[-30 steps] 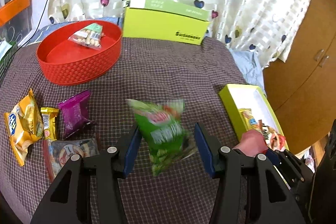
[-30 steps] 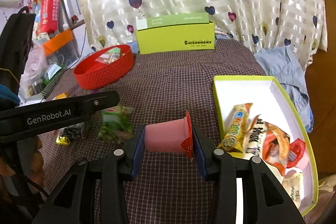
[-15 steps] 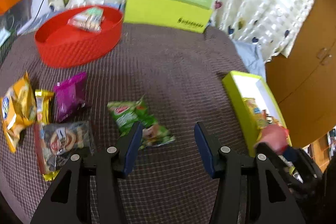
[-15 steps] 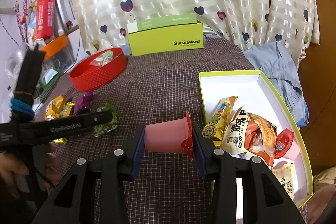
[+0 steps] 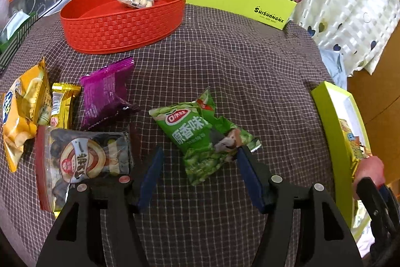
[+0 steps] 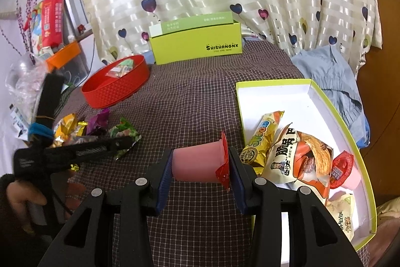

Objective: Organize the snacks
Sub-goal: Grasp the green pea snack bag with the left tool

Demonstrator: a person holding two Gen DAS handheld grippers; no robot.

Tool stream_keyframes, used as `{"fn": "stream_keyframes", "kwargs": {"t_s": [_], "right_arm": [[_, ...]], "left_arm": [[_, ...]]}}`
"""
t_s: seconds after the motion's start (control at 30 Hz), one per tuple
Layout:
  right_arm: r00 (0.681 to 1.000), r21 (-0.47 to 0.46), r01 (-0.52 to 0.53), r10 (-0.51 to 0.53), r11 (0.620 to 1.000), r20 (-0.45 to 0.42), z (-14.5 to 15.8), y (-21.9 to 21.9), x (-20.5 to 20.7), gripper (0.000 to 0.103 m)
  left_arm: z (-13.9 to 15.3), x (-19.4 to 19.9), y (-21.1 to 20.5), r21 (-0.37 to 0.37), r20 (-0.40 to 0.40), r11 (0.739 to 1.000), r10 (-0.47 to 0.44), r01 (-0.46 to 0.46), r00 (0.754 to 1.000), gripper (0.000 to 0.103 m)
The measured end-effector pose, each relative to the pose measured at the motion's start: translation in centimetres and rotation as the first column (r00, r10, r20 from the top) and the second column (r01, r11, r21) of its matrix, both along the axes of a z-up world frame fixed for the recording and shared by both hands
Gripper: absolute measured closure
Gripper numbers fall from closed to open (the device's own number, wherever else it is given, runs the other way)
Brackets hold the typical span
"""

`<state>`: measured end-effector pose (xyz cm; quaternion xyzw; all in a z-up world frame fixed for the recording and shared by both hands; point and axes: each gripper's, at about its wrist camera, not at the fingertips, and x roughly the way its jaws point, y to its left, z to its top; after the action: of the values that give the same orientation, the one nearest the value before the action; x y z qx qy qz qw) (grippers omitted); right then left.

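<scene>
The left gripper (image 5: 200, 167) hangs over the checked surface (image 5: 225, 61) with fingers spread wide, grasping nothing; the green snack bag (image 5: 202, 134), printed with Chinese characters, lies between their tips; behind it stands a lime box (image 5: 240, 1) lettered "SHISHANGNX"; left of that box sits the red basket (image 5: 122, 26); the right gripper (image 6: 200, 164) is clenched on a pink jelly cup (image 6: 197, 164), just left of the open lime tray (image 6: 350, 139).
</scene>
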<state>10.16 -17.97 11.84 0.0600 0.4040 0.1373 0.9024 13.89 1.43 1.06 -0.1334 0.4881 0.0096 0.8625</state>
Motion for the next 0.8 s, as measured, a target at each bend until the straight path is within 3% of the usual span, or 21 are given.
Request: {"fn": "stream_keyframes", "kwargs": {"t_s": [0.1, 0.2, 0.27, 0.37, 0.5, 0.7, 0.8], "right_arm": [[1.0, 0.004, 0.004, -0.004, 1.0, -0.006, -0.2, 0.0, 0.1, 0.062], [1.0, 0.007, 0.004, -0.004, 1.0, -0.01, -0.3, -0.1, 0.2, 0.062], [1.0, 0.009, 0.004, -0.004, 1.0, -0.012, -0.4, -0.1, 0.2, 0.062], [1.0, 0.008, 0.002, -0.002, 1.0, -0.017, -0.5, 0.0, 0.4, 0.062], [1.0, 0.007, 0.002, -0.002, 1.0, -0.022, -0.6, 0.0, 0.5, 0.062], [1.0, 0.009, 0.005, -0.005, 1.0, -0.029, -0.9, 0.1, 0.6, 0.062], [0.999, 0.01, 0.005, -0.004, 1.0, -0.033, -1.1, 0.0, 0.7, 0.062]], "left_arm": [[1.0, -0.3, -0.2, -0.044, 0.039, 0.999, -0.013, 0.014, 0.999, 0.041], [1.8, 0.1, -0.4, 0.054, 0.079, 0.999, -0.004, 0.0, 0.997, 0.041], [1.3, 1.0, 0.0, 0.046, 0.052, 0.999, -0.012, 0.01, 0.999, 0.041], [0.0, 1.9, 0.2, 0.021, -0.005, 0.998, -0.051, 0.051, 0.999, 0.032], [-0.1, 2.5, -0.2, -0.01, -0.006, 0.999, -0.054, 0.054, 0.999, 0.032], [-0.3, 3.3, -0.8, 0.004, -0.005, 0.999, -0.034, 0.035, 0.999, 0.032], [-0.3, 3.4, -0.4, 0.013, 0.003, 1.0, -0.013, 0.013, 1.0, 0.048]]}}
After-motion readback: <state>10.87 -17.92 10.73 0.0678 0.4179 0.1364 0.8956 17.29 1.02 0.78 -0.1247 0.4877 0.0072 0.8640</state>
